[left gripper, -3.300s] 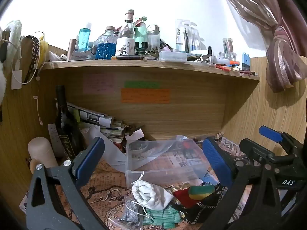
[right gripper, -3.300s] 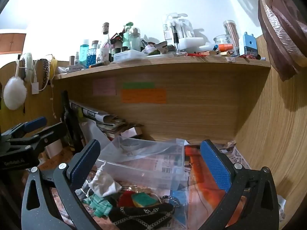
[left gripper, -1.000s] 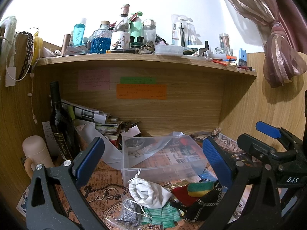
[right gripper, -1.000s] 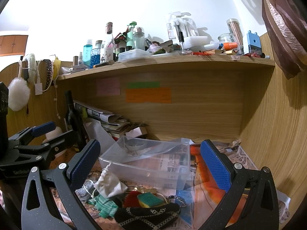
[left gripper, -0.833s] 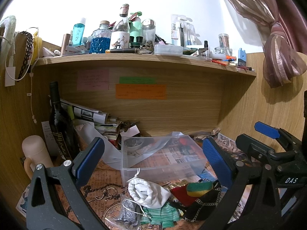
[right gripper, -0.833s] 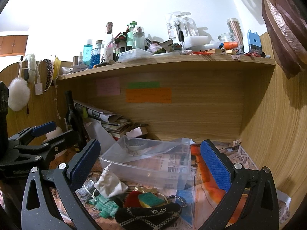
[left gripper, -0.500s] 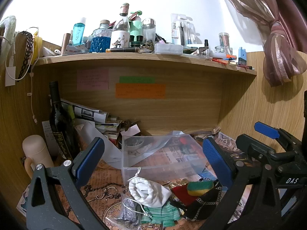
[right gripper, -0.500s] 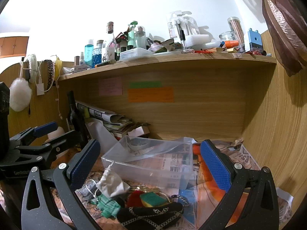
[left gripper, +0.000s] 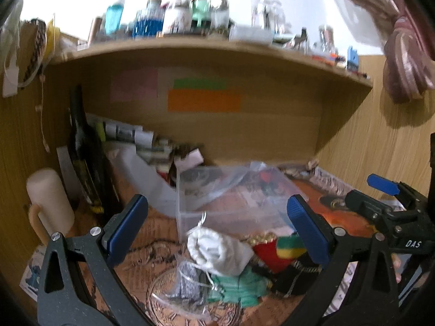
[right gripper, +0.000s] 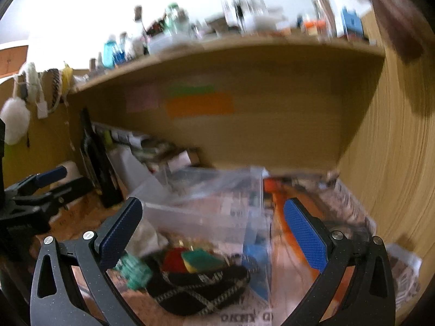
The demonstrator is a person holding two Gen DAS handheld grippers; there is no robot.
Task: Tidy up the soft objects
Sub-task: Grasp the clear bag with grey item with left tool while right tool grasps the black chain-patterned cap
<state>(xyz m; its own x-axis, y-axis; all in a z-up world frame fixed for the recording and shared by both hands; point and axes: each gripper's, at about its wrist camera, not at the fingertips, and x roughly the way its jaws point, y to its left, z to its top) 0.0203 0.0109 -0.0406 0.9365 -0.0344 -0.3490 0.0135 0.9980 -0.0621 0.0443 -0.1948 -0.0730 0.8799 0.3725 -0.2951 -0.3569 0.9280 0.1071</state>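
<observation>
A pile of soft things lies on the desk in front of a clear plastic bin (left gripper: 231, 198): a white drawstring pouch (left gripper: 217, 251), a green knit cloth (left gripper: 239, 288), a grey mesh pouch (left gripper: 187, 277), a red, yellow and green piece (left gripper: 288, 245) and a black patterned pouch (right gripper: 201, 285). My left gripper (left gripper: 217, 224) is open and empty, just above the white pouch. My right gripper (right gripper: 212, 226) is open and empty, over the bin's (right gripper: 206, 212) front edge and the pile. The right gripper also shows at the right of the left wrist view (left gripper: 386, 209).
A dark wine bottle (left gripper: 87, 157), a cream mug (left gripper: 49, 206) and stacked papers (left gripper: 130, 135) stand at the left under a wooden shelf (left gripper: 206, 54) crowded with bottles. Wooden walls close the nook left and right. Newspaper (right gripper: 350, 203) covers the desk at the right.
Both views are now blurred by motion. Both grippers have dropped slightly lower and closer to the pile and bin. Both remain open.
</observation>
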